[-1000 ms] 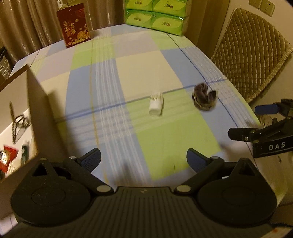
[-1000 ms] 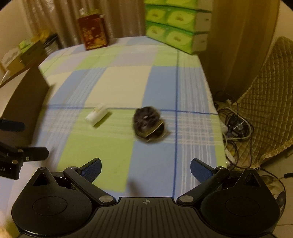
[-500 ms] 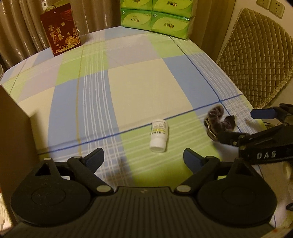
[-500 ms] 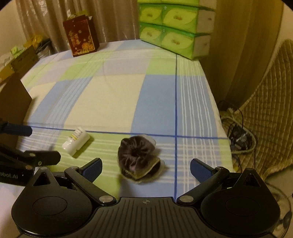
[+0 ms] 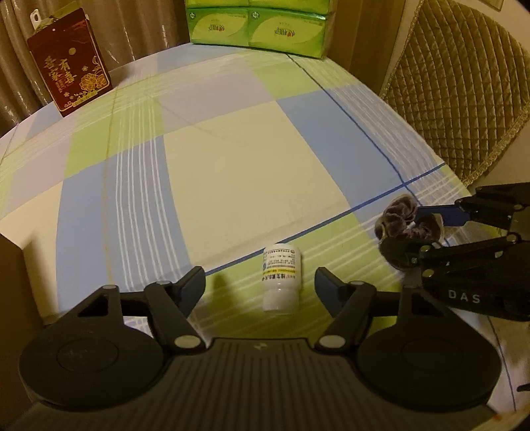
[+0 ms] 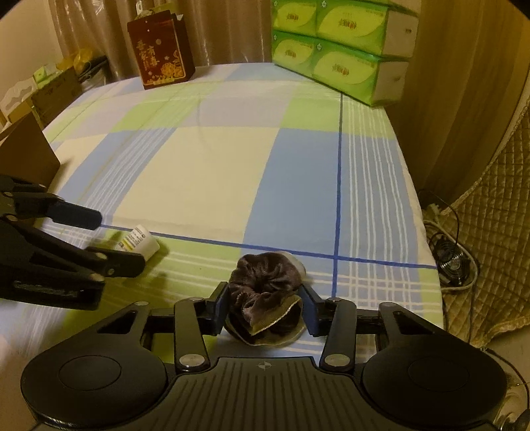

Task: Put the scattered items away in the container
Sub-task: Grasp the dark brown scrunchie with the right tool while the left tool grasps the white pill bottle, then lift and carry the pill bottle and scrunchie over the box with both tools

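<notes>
A small white pill bottle (image 5: pixel 281 277) lies on its side on the checked tablecloth, between the fingers of my left gripper (image 5: pixel 260 285), which is open around it without touching. It also shows in the right wrist view (image 6: pixel 139 243). My right gripper (image 6: pixel 265 310) has closed its pads against a dark brown velvet scrunchie (image 6: pixel 265 288) lying on the cloth at the table's right edge; the scrunchie also shows in the left wrist view (image 5: pixel 409 222). The cardboard box (image 5: pixel 13 298) stands at the far left.
A red gift bag (image 5: pixel 68 79) and stacked green tissue packs (image 5: pixel 258 26) stand at the table's far end. A quilted chair (image 5: pixel 463 92) is beyond the right edge. Cables and a power strip (image 6: pixel 447 252) lie on the floor at right.
Both grippers moved forward and down. The left came around the white bottle, staying open. The right closed its fingers onto the scrunchie.
</notes>
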Demonstrator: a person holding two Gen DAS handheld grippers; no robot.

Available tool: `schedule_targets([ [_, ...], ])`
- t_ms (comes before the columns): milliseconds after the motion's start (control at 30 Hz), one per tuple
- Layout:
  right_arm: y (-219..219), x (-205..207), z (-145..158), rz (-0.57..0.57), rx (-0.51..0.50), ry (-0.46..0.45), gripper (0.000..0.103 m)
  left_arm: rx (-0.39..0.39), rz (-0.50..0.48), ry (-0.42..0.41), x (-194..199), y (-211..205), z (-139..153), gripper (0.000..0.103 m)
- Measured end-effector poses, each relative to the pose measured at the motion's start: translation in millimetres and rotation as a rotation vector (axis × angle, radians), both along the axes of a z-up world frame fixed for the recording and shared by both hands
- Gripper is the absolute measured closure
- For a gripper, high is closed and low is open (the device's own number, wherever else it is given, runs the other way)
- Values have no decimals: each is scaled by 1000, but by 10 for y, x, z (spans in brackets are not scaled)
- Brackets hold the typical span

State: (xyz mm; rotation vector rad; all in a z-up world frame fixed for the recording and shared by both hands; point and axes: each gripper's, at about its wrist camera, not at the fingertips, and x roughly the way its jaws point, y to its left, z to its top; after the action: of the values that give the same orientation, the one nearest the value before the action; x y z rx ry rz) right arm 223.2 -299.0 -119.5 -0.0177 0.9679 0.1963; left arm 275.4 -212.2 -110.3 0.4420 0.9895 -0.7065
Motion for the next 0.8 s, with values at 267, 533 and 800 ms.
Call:
schedule_targets([
  [267,43,14,-6,17,-20,9,61,-2,-20,45,46,-35,-136,72],
  [533,121,-13,-29,44,-47,5,68,-20,-4,29,42,-2,-140,80],
  [800,171,-33,-16,48,-47,14,78,-3,56,54,-56,210,-105,81],
])
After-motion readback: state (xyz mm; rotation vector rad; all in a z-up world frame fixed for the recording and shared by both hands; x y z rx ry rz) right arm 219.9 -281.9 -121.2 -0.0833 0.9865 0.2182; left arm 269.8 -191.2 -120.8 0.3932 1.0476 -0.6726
